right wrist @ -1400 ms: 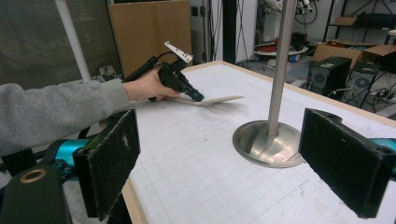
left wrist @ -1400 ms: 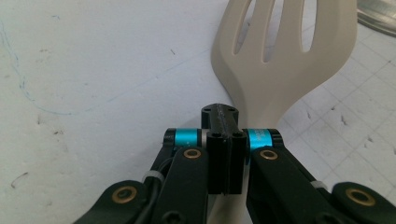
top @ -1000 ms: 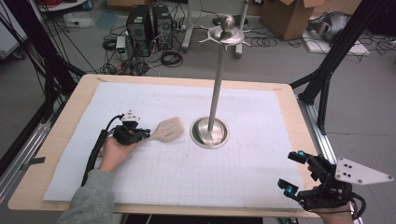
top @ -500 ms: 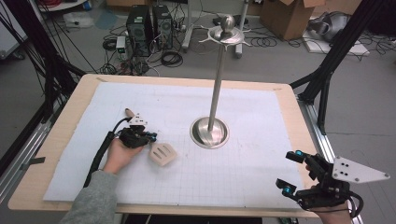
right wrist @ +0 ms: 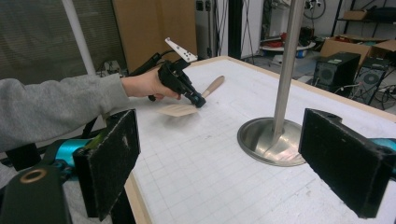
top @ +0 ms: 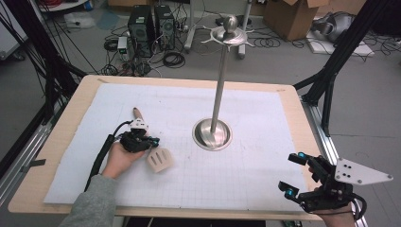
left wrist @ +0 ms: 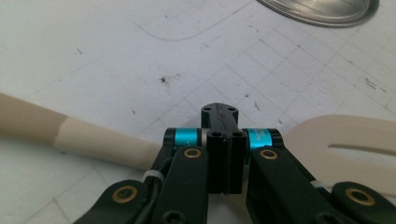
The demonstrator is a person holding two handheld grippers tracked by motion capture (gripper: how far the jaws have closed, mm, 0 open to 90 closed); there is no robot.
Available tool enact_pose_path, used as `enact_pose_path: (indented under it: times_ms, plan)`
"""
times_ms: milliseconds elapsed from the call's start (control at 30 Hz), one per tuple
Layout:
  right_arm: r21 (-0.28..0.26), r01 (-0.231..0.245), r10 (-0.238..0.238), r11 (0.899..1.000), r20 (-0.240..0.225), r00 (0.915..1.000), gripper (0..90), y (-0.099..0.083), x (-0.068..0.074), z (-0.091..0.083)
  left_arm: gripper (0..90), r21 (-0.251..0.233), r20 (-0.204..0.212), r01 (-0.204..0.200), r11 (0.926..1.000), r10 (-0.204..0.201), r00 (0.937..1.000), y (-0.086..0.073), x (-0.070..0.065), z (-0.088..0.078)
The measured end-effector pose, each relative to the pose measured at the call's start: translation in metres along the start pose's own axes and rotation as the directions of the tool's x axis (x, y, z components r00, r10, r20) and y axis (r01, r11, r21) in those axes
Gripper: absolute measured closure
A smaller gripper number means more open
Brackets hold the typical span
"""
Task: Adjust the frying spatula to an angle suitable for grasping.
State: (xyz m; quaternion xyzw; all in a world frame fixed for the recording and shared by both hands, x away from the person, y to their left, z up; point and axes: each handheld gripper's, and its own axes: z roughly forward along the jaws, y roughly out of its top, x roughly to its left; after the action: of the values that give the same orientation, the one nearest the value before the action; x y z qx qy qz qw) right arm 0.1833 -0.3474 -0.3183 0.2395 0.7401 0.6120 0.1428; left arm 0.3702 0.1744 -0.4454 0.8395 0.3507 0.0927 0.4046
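Left gripper [top: 150,142] clamped across spatula [top: 159,160] neck, blade near-right of jaws, handle running far-left over white mat [top: 246,123]; right gripper [top: 292,174] jaws apart, empty, at near-right table edge.

Left gripper [top: 150,143] now swings spatula [top: 160,160] around: blade, earlier pointing toward stand, now points toward me, handle away. My left hand [top: 119,158] sits slightly nearer table's front edge.
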Motion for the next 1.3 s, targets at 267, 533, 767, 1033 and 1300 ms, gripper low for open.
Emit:
enact_pose_path:
  times_ms: [267,533,767,1033,1300]
  plan:
    - [0.001,0.011,-0.011,1.000,-0.012,0.9999,11.7,0.002,-0.001,0.004,89.9,0.017,0.019,-0.007,0.9998,0.007,0.9998,-0.005,-0.005,-0.006]
    - [0.007,0.009,-0.009,1.000,-0.032,0.9995,11.7,0.002,-0.004,0.011,89.9,0.030,0.017,-0.028,0.9992,0.027,0.9995,-0.008,-0.011,-0.011]
    - [0.015,0.015,-0.014,1.000,-0.055,0.9984,11.7,0.004,-0.006,0.019,89.9,0.045,0.013,-0.027,0.9986,0.027,0.9996,-0.011,-0.013,-0.017]
    - [0.028,0.014,-0.011,1.000,-0.080,0.9968,11.7,0.005,-0.009,0.028,89.9,0.073,0.014,-0.026,0.9970,0.025,0.9996,-0.013,-0.013,-0.023]
    - [0.032,0.021,-0.018,0.999,-0.095,0.9953,11.7,0.006,-0.011,0.034,89.8,0.090,-0.011,-0.036,0.9953,0.037,0.9993,-0.014,-0.014,-0.026]
